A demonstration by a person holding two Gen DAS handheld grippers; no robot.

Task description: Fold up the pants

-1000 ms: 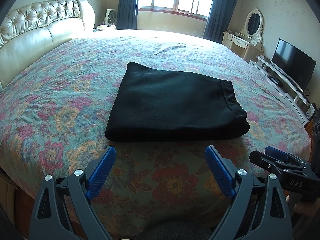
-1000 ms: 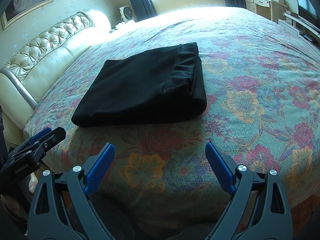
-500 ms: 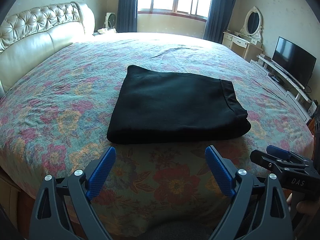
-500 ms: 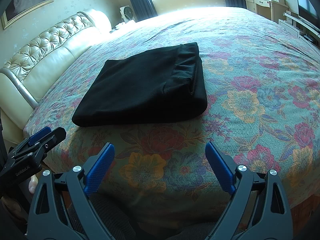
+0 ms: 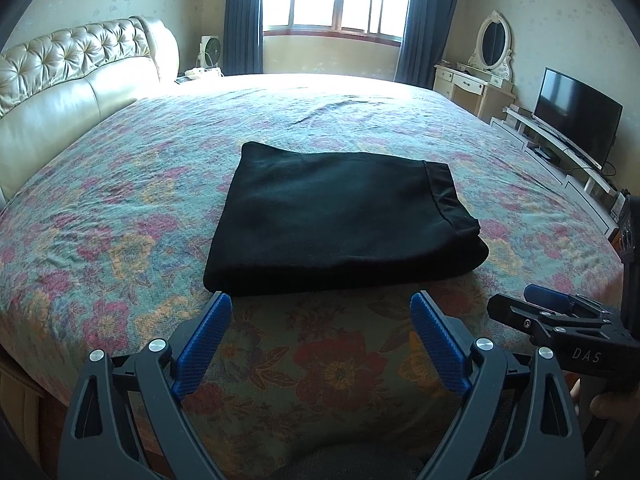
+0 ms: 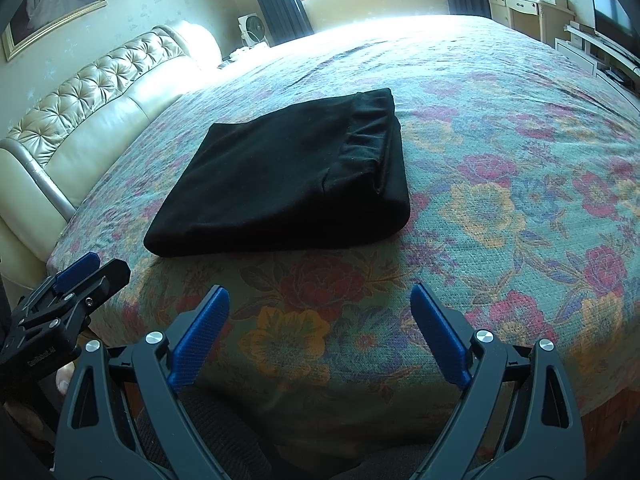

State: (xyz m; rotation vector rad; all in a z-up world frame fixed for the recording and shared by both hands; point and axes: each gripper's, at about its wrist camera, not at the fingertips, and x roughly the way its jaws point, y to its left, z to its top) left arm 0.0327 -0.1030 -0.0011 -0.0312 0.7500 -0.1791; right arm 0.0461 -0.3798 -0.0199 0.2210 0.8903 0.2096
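black pants [image 5: 336, 220] lie folded in a flat rectangle ahead of both grippers' spread, empty fingers [image 5: 204, 340].

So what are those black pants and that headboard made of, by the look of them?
The pants look like soft matte knit, perhaps fleece or jersey: no sheen, thick rounded folds, and a gathered waistband. The headboard looks like cream leather or a faux version: glossy highlights and deep button tufting. Which one, I can't tell.
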